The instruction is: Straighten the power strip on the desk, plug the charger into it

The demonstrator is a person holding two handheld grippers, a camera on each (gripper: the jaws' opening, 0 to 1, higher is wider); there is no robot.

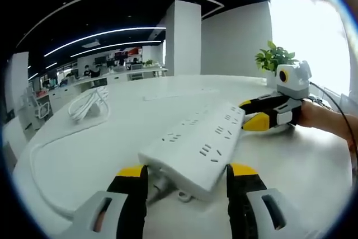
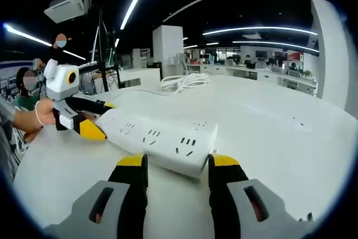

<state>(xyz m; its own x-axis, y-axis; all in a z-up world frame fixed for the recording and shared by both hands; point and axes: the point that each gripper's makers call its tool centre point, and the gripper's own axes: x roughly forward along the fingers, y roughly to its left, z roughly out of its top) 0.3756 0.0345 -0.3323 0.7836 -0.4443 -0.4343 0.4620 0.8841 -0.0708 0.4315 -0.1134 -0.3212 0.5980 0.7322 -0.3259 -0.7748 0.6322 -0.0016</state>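
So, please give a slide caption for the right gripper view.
Two tools hold opposite ends of a white power strip on the desk.

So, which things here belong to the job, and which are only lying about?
For the job:
- power strip, held at each end
- left gripper
- right gripper
- desk

Lying about:
- coiled white cable
- potted plant

A charger plug I cannot make out.
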